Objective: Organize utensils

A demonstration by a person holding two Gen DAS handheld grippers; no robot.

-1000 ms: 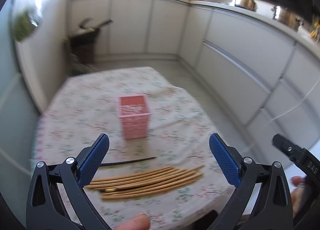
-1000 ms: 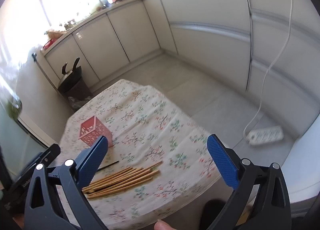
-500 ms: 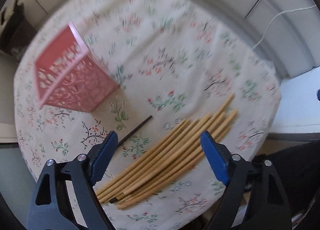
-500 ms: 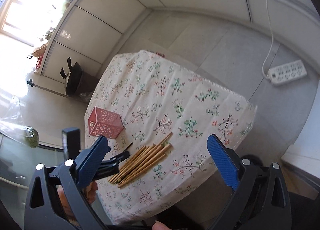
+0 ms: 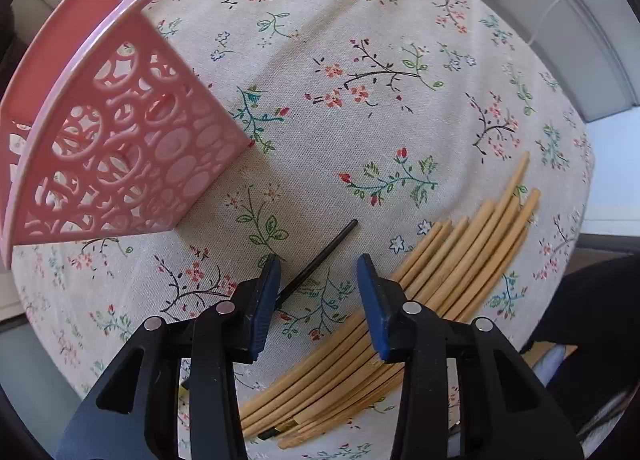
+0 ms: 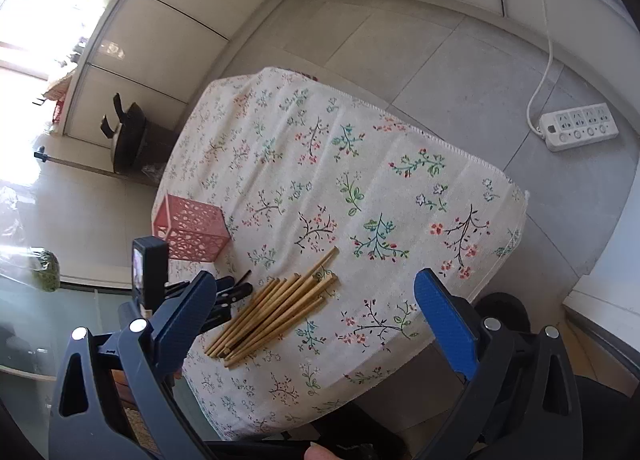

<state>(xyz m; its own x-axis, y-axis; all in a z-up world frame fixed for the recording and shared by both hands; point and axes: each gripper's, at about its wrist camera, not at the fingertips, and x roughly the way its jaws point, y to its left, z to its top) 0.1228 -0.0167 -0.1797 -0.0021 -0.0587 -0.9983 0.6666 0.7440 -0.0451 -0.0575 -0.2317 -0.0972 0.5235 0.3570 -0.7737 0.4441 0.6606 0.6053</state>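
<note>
Standing at far left on the floral tablecloth [image 5: 400,20], pink perforated basket [image 5: 120,148], upright, light and rigid by the look. Lying next, single black chopstick [image 5: 324,256], thin, stiff, probably slick, running under the left gripper [image 5: 316,272], jaws partly spread and straddling it without pinching; best taken near mid-length, across its width. Fanned at right, bamboo chopsticks [image 5: 460,260], light, stiff; held high above, right gripper [image 6: 316,300], jaws wide apart, empty.
</note>
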